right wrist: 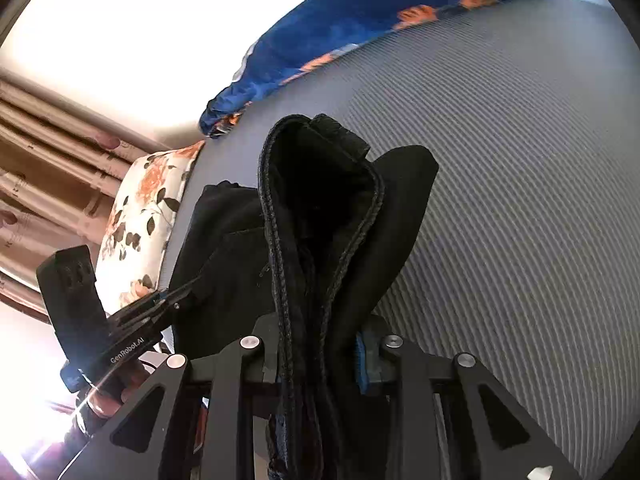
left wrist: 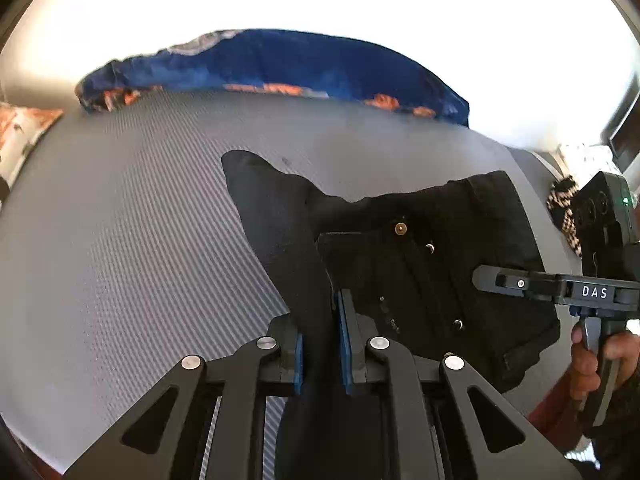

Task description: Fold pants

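Black pants [left wrist: 420, 264] are held up above a grey ribbed bed sheet [left wrist: 132, 240]. My left gripper [left wrist: 320, 340] is shut on a fold of the black fabric that runs between its blue-padded fingers. The waist part with a brass button and rivets hangs to the right. My right gripper [left wrist: 486, 280] reaches in from the right and grips the pants' far edge. In the right wrist view my right gripper [right wrist: 320, 356] is shut on a thick bunch of the pants [right wrist: 320, 216], seams showing, and my left gripper [right wrist: 176, 300] is at the left, pinching the cloth.
A blue blanket with orange patches [left wrist: 280, 64] lies along the far edge of the bed. A floral pillow [right wrist: 144, 216] is at the bed's side, with curtains [right wrist: 44, 152] behind. A checkered cloth [left wrist: 564, 212] lies at the right.
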Tool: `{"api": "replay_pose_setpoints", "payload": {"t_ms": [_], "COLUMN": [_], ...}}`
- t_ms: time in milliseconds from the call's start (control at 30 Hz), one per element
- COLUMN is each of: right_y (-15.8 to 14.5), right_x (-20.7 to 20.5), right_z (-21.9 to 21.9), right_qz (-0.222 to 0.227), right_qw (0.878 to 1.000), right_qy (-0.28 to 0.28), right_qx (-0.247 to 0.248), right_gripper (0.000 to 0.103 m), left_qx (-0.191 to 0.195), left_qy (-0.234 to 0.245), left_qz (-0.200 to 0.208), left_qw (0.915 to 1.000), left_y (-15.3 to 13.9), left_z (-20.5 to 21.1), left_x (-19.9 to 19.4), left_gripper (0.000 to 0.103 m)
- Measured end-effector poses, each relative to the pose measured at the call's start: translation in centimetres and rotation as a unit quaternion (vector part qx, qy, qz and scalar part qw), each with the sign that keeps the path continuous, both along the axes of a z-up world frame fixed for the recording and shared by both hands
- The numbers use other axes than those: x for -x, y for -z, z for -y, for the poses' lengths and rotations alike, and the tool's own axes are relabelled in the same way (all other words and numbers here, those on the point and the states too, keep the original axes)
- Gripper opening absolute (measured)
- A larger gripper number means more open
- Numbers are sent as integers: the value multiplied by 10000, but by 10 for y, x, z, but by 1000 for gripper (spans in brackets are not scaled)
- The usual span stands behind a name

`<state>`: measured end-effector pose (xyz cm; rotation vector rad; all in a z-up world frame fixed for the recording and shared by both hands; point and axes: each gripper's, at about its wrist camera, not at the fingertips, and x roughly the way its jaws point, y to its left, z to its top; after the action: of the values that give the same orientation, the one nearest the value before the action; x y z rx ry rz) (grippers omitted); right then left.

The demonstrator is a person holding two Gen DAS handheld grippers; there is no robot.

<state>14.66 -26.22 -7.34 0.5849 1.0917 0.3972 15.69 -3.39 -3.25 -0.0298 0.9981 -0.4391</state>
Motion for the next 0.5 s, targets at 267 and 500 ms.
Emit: {"api": "replay_pose_setpoints", "payload": {"t_ms": [267,500], "right_y": [-5,-12], "right_x": [-70,-133], "right_z": [12,11], "right_qz": [193,307], "right_qw": [9997,9995], "right_qy": [-36,-95], "right_qx": [-151,-14], "right_gripper": [24,24], "left_qx": [58,105], "left_qy": [-168,-286], "left_qz": [313,392], "left_qw": [9994,9988], "left_y": [-9,2], "left_z": [-7,-10], "left_x": [-71,-121], "left_gripper": [15,15]}}
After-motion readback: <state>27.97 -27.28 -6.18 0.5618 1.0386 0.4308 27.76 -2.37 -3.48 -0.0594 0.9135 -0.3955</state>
